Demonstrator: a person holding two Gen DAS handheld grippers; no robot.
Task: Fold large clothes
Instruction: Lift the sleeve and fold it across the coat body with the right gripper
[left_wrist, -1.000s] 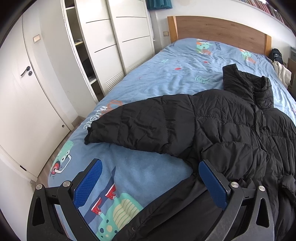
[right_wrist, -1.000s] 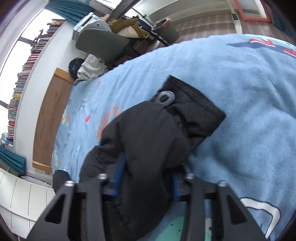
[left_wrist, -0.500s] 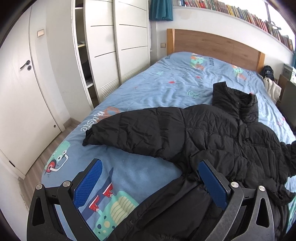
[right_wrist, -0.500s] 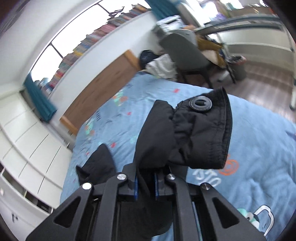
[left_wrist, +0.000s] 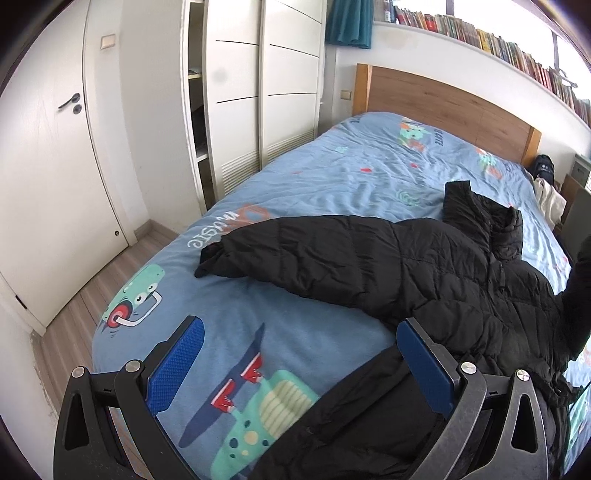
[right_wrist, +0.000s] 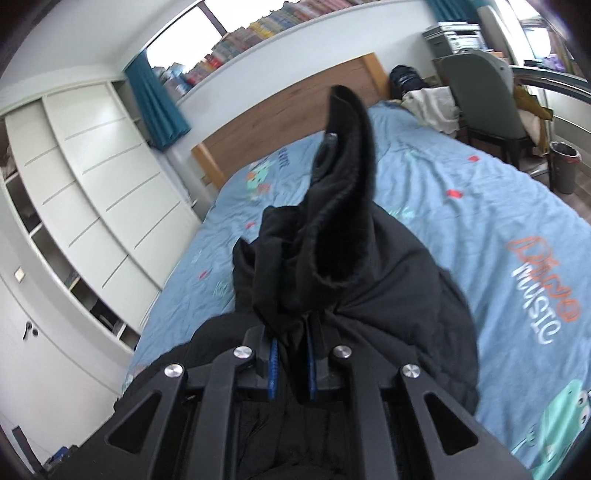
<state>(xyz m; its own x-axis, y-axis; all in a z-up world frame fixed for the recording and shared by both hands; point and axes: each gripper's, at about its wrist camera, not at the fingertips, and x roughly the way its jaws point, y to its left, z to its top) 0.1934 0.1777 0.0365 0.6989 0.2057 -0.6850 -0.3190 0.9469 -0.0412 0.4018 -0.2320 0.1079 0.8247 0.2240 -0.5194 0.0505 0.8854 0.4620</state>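
- We are working on a black puffer jacket (left_wrist: 424, 273) that is lying spread across the blue bedspread (left_wrist: 332, 177), collar pointing toward the wooden headboard (left_wrist: 443, 96).
- We are judging the fold as only just starting: the body is lying flat and unfolded, and one sleeve (left_wrist: 295, 251) is stretching out flat toward the wardrobe side of the bed, untouched.
- Our right gripper (right_wrist: 291, 363) is clamping the other sleeve's cuff (right_wrist: 332, 229), its blue pads pressed tight on the black fabric, and the cuff is standing up in the air above the jacket's body.
- In the left wrist view, that lifted sleeve is showing only as a dark shape at the right edge.
- Our left gripper (left_wrist: 299, 363) is hovering with its jaws spread wide and nothing between the pads; the jacket's lower hem (left_wrist: 351, 424) is lying just beyond and under its right finger.
- What we are seeing as left: laying the lifted sleeve across the chest, bringing in the flat sleeve, then folding the body.
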